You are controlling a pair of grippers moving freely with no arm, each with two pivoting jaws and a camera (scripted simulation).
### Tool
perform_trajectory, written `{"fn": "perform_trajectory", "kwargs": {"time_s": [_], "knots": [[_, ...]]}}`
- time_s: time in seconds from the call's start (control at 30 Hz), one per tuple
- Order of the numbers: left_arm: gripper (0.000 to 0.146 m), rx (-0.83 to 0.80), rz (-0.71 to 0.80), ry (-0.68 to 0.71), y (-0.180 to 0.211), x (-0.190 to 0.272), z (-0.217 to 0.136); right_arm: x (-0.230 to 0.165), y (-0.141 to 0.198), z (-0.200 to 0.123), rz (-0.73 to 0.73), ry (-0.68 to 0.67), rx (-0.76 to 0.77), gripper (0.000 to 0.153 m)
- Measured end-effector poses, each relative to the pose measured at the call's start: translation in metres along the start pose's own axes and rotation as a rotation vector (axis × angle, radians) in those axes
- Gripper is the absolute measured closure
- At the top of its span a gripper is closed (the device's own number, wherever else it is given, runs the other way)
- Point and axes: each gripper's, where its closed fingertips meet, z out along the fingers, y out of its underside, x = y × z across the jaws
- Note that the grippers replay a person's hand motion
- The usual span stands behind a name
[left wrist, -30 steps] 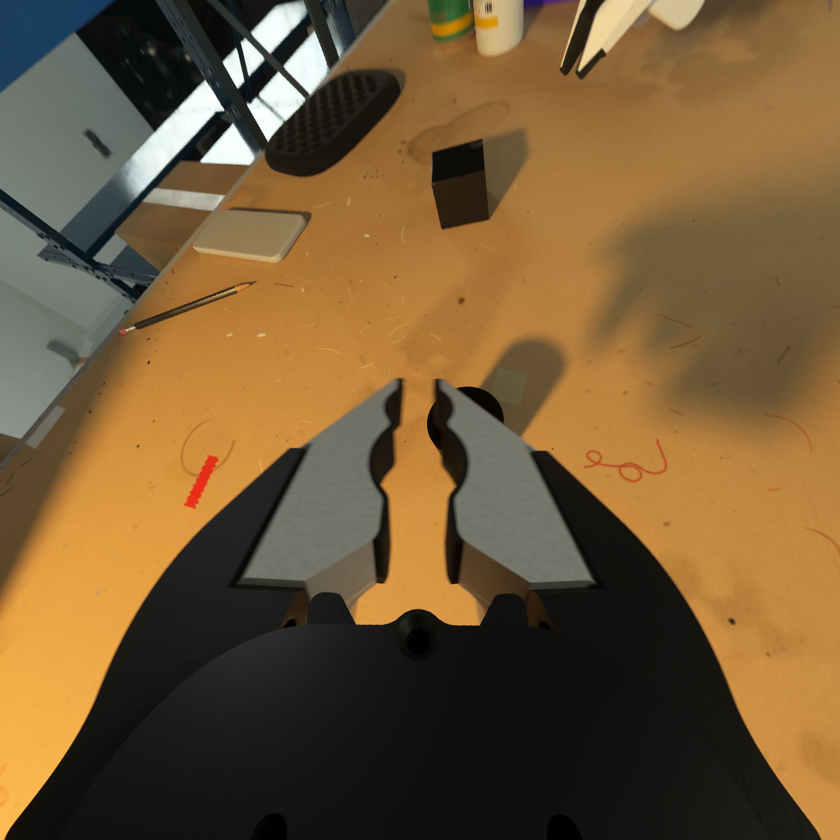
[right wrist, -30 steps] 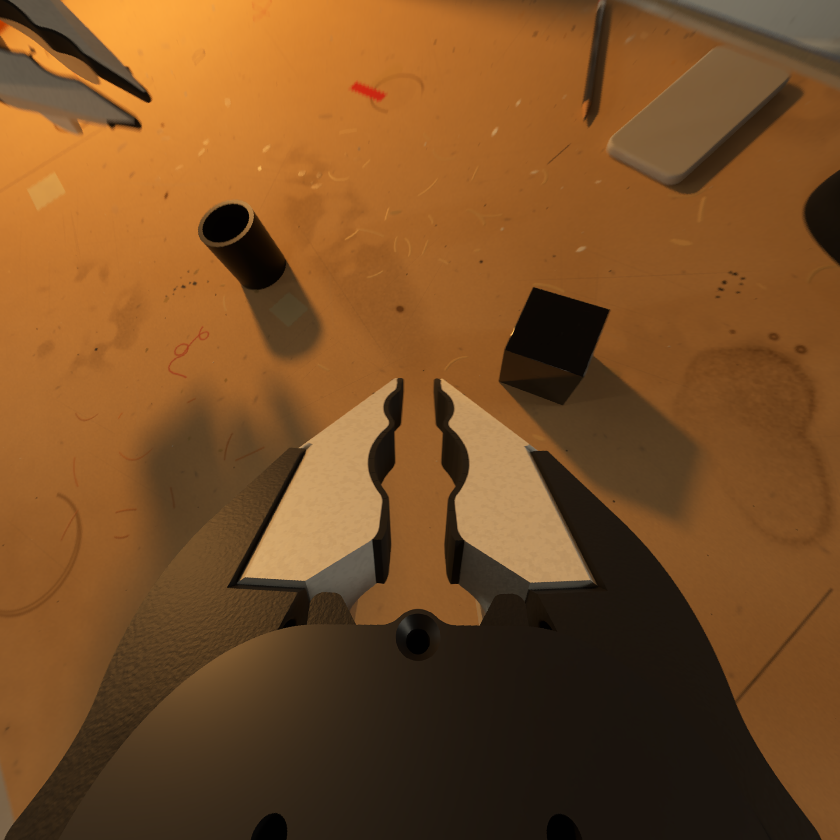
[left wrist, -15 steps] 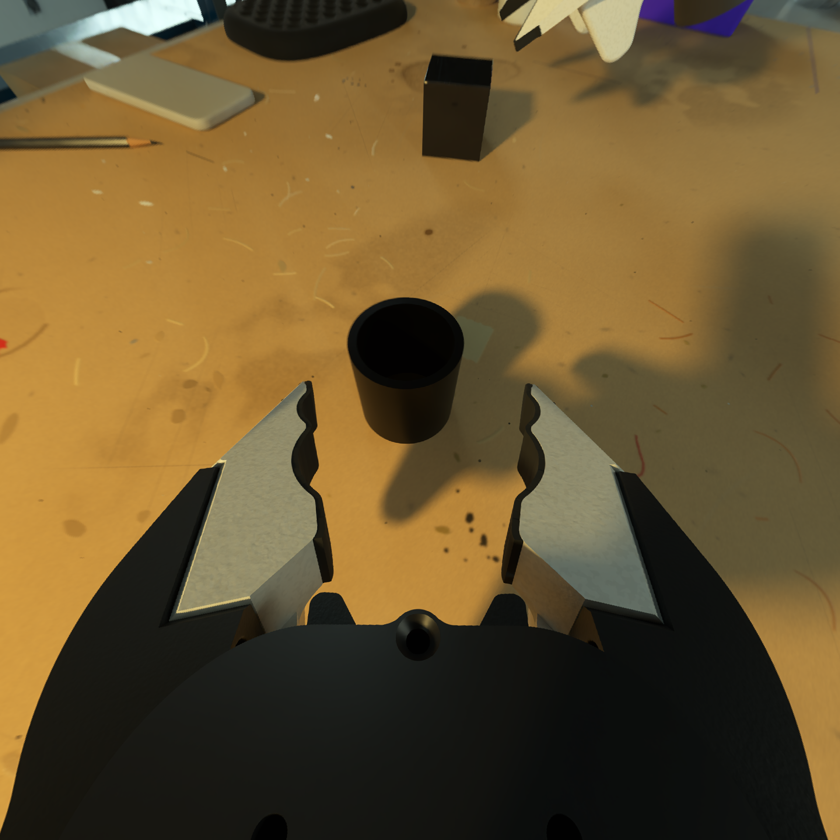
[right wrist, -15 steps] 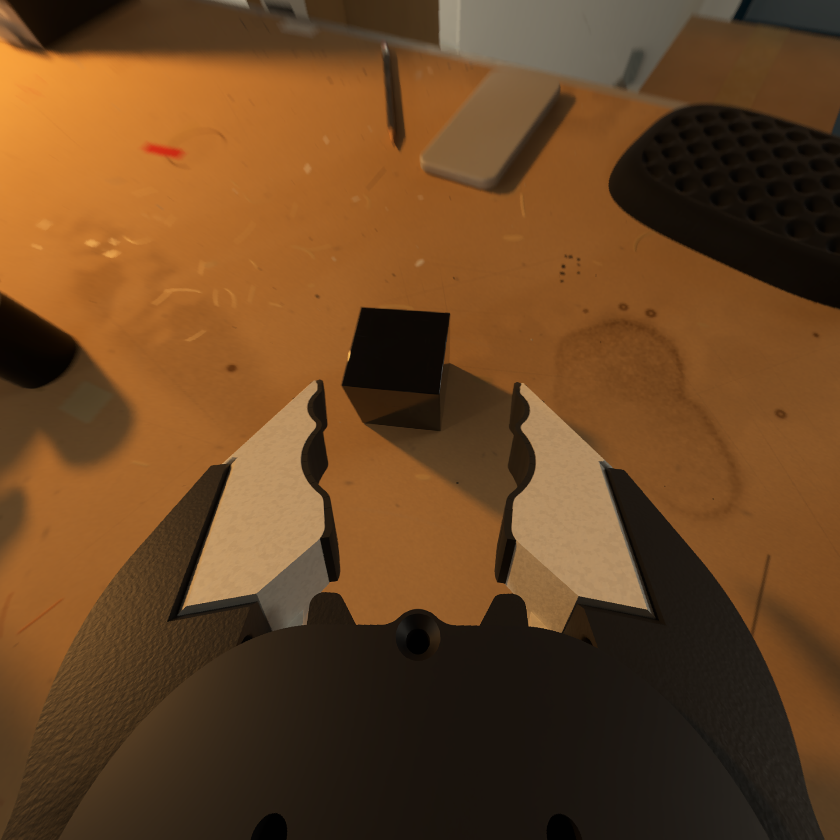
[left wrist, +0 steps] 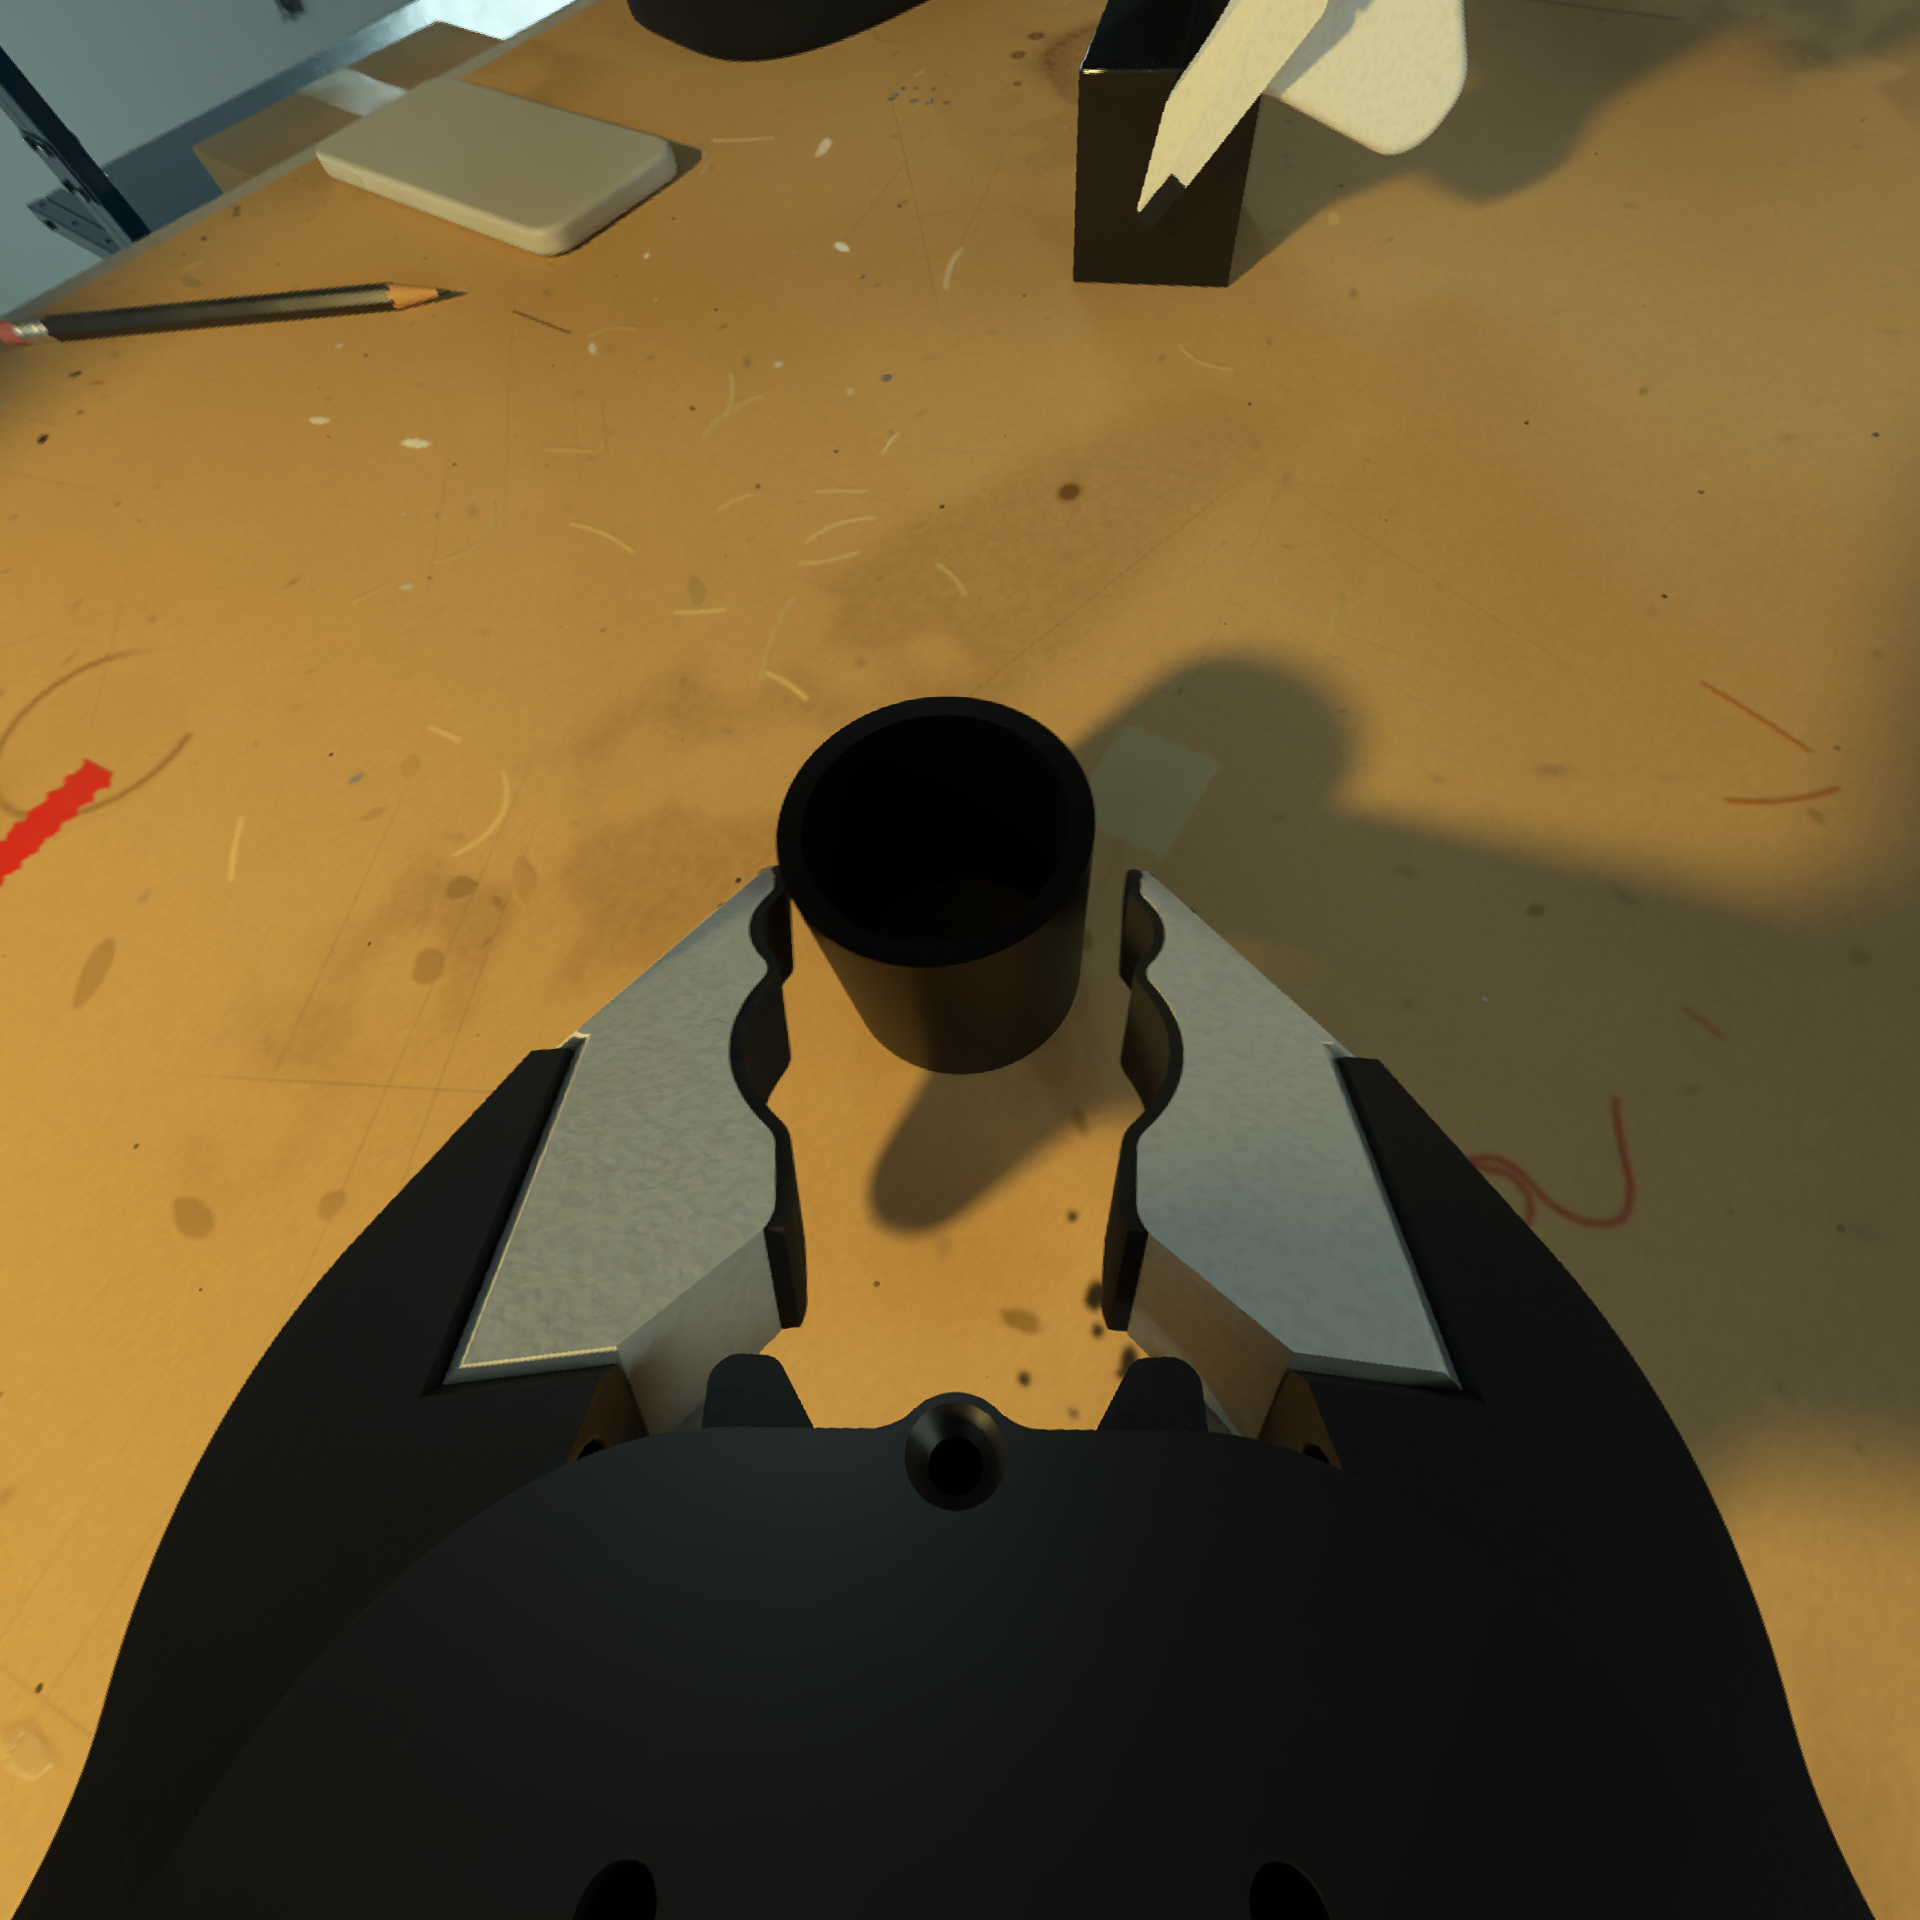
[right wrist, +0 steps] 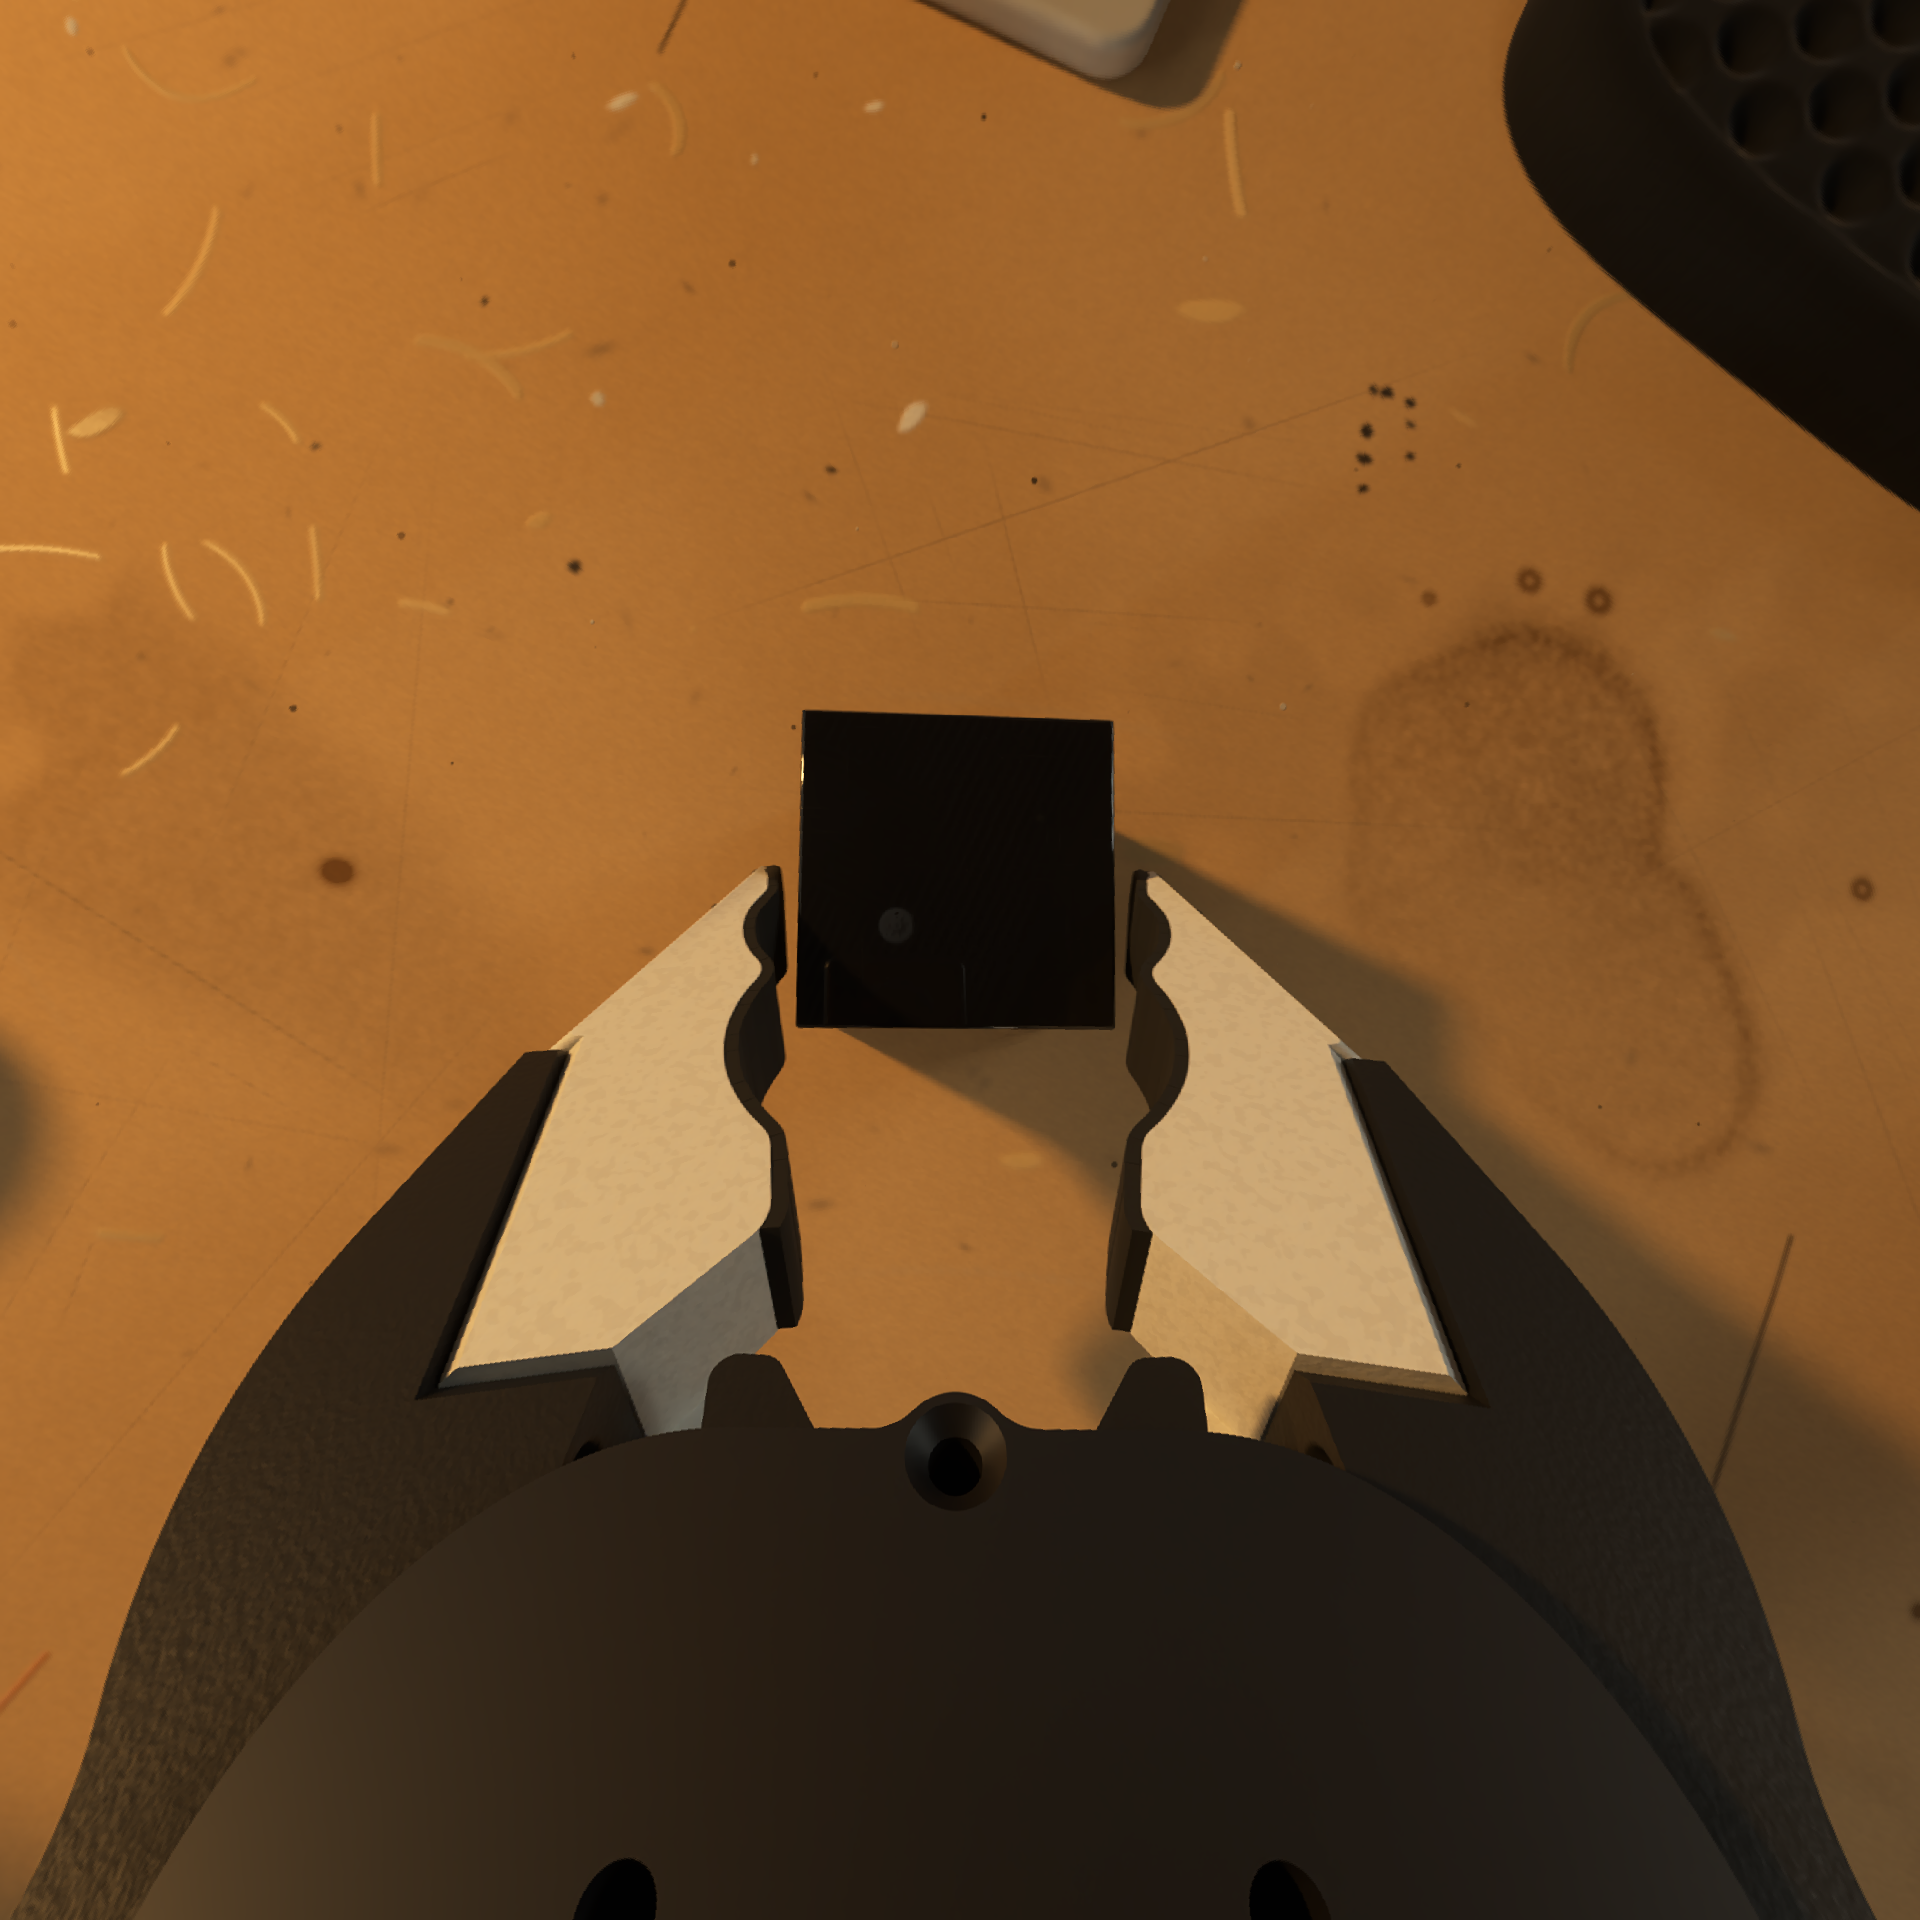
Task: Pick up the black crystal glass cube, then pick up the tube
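The black tube (left wrist: 940, 997) stands upright and open-topped on the wooden table (left wrist: 1351, 520). My left gripper (left wrist: 954, 883) is open, its fingertips on either side of the tube's upper part; the left tip is at the wall, the right tip is a little apart. The black crystal glass cube (right wrist: 956, 810) rests on the table between the tips of my open right gripper (right wrist: 956, 878), with narrow gaps on both sides. In the left wrist view the cube (left wrist: 1117, 197) stands far back, partly hidden by one of the right gripper's cream fingers (left wrist: 1195, 145).
A cream flat slab (left wrist: 499, 166) and a pencil (left wrist: 229, 312) lie near the table's far left edge. A black perforated pad (right wrist: 1766, 208) lies to the right of the cube. A red mark (left wrist: 52, 821) is on the table at the left.
Both grippers went from nearly shut to wide open, then moved forward. The tube and the cube now sit between their tips, and both pairs of jaws have narrowed somewhat.
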Motion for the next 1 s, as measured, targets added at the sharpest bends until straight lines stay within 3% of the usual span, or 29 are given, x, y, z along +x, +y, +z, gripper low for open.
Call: {"fn": "perform_trajectory", "kwargs": {"time_s": [0.07, 0.23, 0.33, 0.43, 0.53, 0.6, 0.67, 0.83, 1.0], "knots": [[0.092, 0.001, -0.011, 0.021, 0.001, -0.002, -0.002, -0.001, 0.001, 0.000, -0.006, -0.009, -0.013, 0.093], [0.092, 0.000, -0.051, 0.054, 0.007, -0.014, -0.013, 0.001, 0.006, -0.006, -0.003, -0.047, 0.000, 0.093], [0.092, 0.000, -0.046, 0.043, 0.010, -0.030, -0.025, -0.001, -0.001, -0.028, -0.043, -0.096, 0.065, 0.093], [0.092, 0.027, -0.054, 0.034, 0.005, -0.047, -0.040, -0.043, -0.034, -0.072, -0.229, -0.252, 0.278, 0.093], [0.092, 0.072, -0.088, 0.025, -0.004, -0.062, -0.053, -0.123, -0.050, -0.110, -0.539, -0.508, 0.412, 0.093], [0.092, 0.098, -0.110, 0.021, -0.008, -0.068, -0.059, -0.164, -0.042, -0.115, -0.718, -0.629, 0.365, 0.093], [0.092, 0.111, -0.134, 0.022, -0.009, -0.073, -0.063, -0.178, -0.037, -0.109, -0.830, -0.635, 0.263, 0.093], [0.092, 0.123, -0.185, 0.063, -0.010, -0.074, -0.062, -0.201, -0.037, -0.112, -0.951, -0.880, 0.209, 0.093], [0.092, 0.093, -0.178, 0.073, -0.008, -0.071, -0.058, -0.195, -0.041, -0.089, -1.043, -0.933, 0.148, 0.093]]}}
